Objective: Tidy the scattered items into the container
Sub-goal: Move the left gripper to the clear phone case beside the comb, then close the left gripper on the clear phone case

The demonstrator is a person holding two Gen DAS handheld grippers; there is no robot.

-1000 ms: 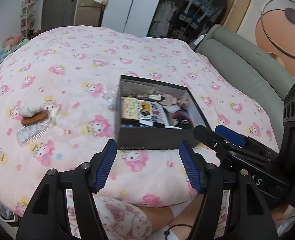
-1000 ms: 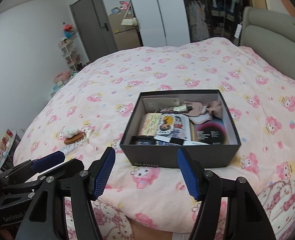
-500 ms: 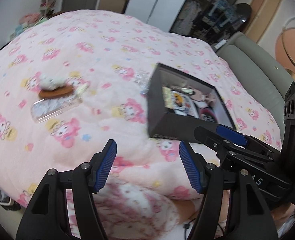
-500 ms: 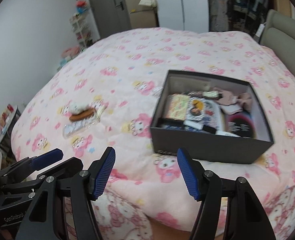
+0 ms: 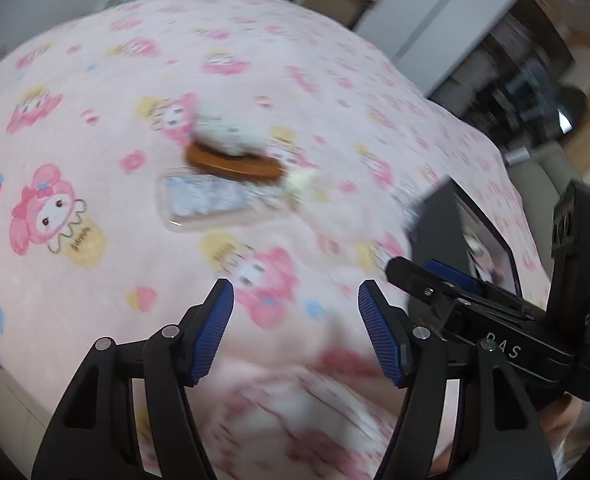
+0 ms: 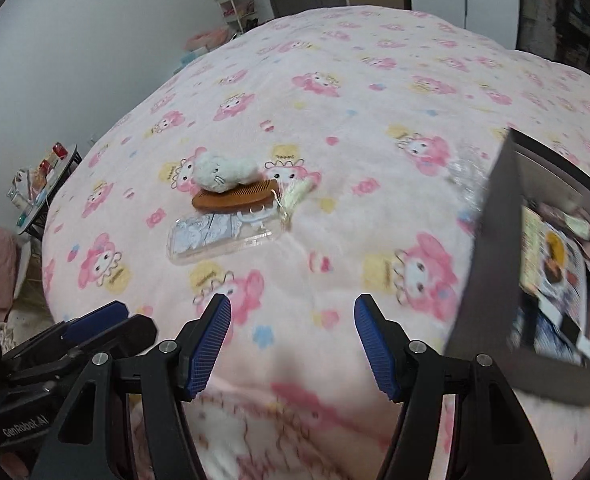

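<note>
On the pink patterned blanket lies a small pile: a white fluffy toy on a brown wooden comb, a clear phone case and a pale tassel charm. The dark box with several items inside stands to the right. My left gripper and my right gripper both hover open over the blanket, short of the pile, nothing between their fingers.
A crinkled clear wrapper lies beside the box's left wall. The right gripper's body crosses the left wrist view in front of the box. A low table with small items stands off the bed's left edge. A patterned sleeve is below.
Both grippers swung left and dropped toward the blanket. The box slid to the right edge of both views, and the toy, comb and phone case now sit near the centre, much closer.
</note>
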